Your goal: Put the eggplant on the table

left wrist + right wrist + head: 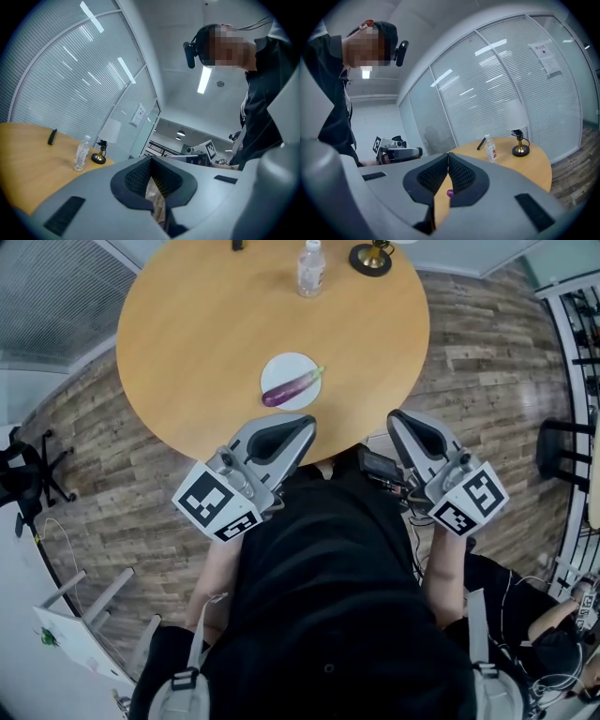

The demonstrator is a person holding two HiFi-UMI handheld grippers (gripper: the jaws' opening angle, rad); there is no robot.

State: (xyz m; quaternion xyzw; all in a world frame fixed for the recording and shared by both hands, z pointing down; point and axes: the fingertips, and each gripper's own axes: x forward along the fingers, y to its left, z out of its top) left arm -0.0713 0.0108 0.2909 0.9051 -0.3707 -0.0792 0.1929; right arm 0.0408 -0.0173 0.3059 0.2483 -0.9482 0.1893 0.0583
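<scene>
Wood-toned round tabletop (206, 334). A long purple eggplant (292, 387) lies across a small round white plate (279, 369) near the tabletop's 6 o'clock edge. Its green stem end points to 2 o'clock and overhangs the plate rim. A clear plastic water bottle (311, 268) stands upright at 12 o'clock, with a black-and-brass lamp base (371, 257) beside it at 1 o'clock.

The left tool (307, 424) sits at 6 o'clock of the plate, at the tabletop's edge, with its jaws pressed together and nothing between them. The right tool (395, 416) sits at 4 o'clock of the plate, with its jaw tips meeting and nothing gripped. In the right gripper view, a purple bit of the eggplant shows through the slit below the tips. Neither tool touches the eggplant.
</scene>
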